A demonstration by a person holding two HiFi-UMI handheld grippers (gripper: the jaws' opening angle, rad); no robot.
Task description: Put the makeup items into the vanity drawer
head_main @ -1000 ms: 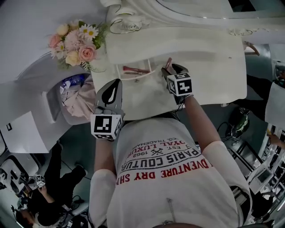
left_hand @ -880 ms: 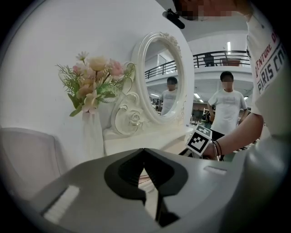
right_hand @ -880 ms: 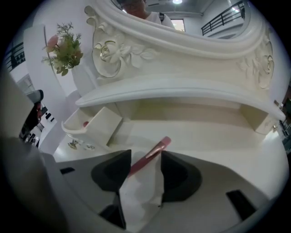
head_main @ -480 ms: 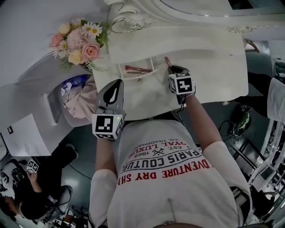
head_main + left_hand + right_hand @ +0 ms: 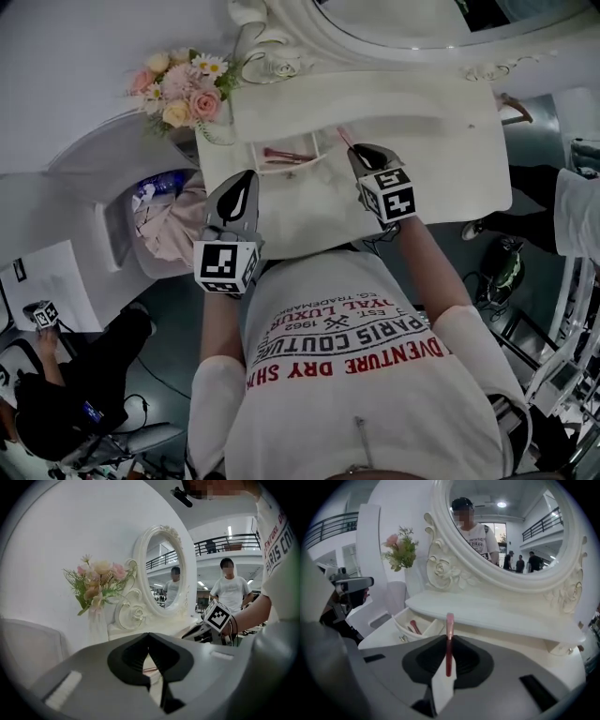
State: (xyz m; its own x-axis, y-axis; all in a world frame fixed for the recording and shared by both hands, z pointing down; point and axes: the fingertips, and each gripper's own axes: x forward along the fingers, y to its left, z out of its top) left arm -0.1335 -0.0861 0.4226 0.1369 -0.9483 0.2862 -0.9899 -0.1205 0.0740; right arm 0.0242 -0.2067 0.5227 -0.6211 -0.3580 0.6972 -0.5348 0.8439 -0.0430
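My right gripper (image 5: pixel 351 152) is shut on a slim lip gloss tube (image 5: pixel 449 641), dark red with a pink cap, which stands up between the jaws. It hovers over the white vanity top (image 5: pixel 441 173), just right of the open drawer (image 5: pixel 302 159). In the right gripper view the drawer (image 5: pixel 423 629) lies ahead to the left, with a red makeup stick (image 5: pixel 415 627) inside. My left gripper (image 5: pixel 240 190) hangs at the vanity's front edge below the drawer, shut with nothing between its jaws.
A vase of pink and white flowers (image 5: pixel 186 87) stands at the vanity's left end. The oval mirror (image 5: pixel 508 531) and a raised shelf (image 5: pixel 497 613) rise behind the drawer. A white curved seat with a pink cloth (image 5: pixel 169 225) sits left. A person (image 5: pixel 66 375) is at lower left.
The right gripper's jaws have shut on the lip gloss tube that lay on the vanity top, and it now sticks up from them. The left gripper has stayed put.
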